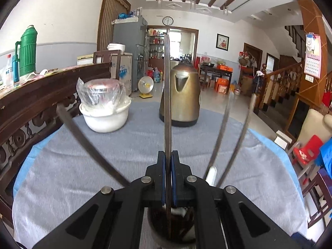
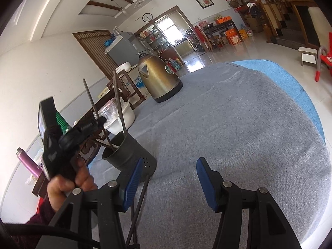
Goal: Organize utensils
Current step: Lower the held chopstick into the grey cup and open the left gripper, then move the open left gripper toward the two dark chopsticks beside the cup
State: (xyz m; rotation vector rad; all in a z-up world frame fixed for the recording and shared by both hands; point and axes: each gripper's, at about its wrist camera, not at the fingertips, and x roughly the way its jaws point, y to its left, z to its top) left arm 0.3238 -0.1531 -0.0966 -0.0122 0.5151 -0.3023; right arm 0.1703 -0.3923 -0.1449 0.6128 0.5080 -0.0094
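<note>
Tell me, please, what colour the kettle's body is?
Brass-gold kettle, with a dark base; clearest in the left wrist view.

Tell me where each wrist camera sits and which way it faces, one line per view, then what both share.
Left wrist: on the left gripper, facing across the grey cloth-covered table and slightly down; its jaws are shut on a dark thin chopstick standing in the dark metal utensil cup.
Right wrist: on the right gripper, tilted, facing over the table; its blue-padded jaws are open and empty, and the person's left hand shows.
Shared: bronze electric kettle, white plastic-wrapped bowl, cup, round wall clock.
</note>
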